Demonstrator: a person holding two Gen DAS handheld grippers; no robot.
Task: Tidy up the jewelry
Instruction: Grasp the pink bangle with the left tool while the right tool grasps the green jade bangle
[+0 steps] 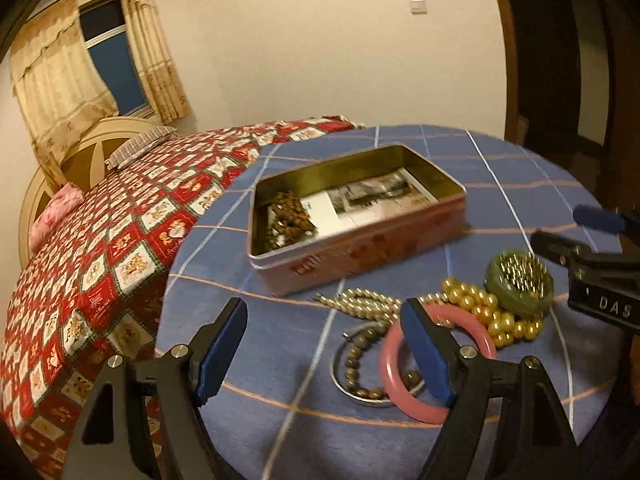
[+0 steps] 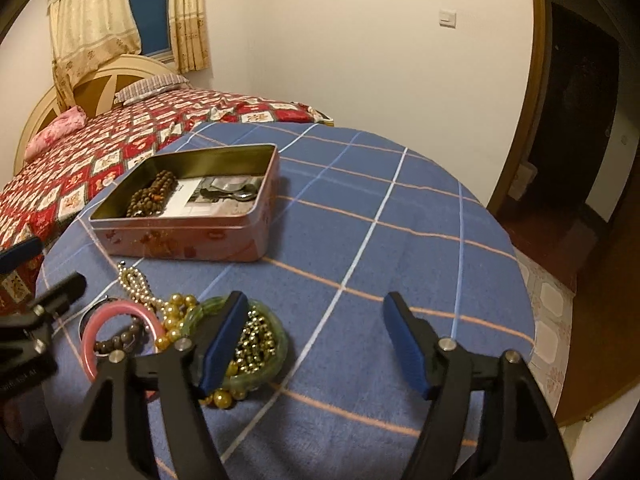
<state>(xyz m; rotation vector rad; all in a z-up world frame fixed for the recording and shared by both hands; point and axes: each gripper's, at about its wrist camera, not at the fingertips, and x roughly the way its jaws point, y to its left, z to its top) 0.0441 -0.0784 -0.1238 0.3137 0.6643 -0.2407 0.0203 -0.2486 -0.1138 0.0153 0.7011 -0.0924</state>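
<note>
Both my hand-held grippers, left and right, gape wide, empty. Jewelry pile with pink plastic bangle lies on blue checked worktop, beside open pink metal tin.

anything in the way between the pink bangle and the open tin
Nothing visible blocks it. The pink bangle lies on the blue cloth in front of the tin, with only pearl beads on the cloth between them. The tin has no lid on, holding brown beads at one end.
</note>
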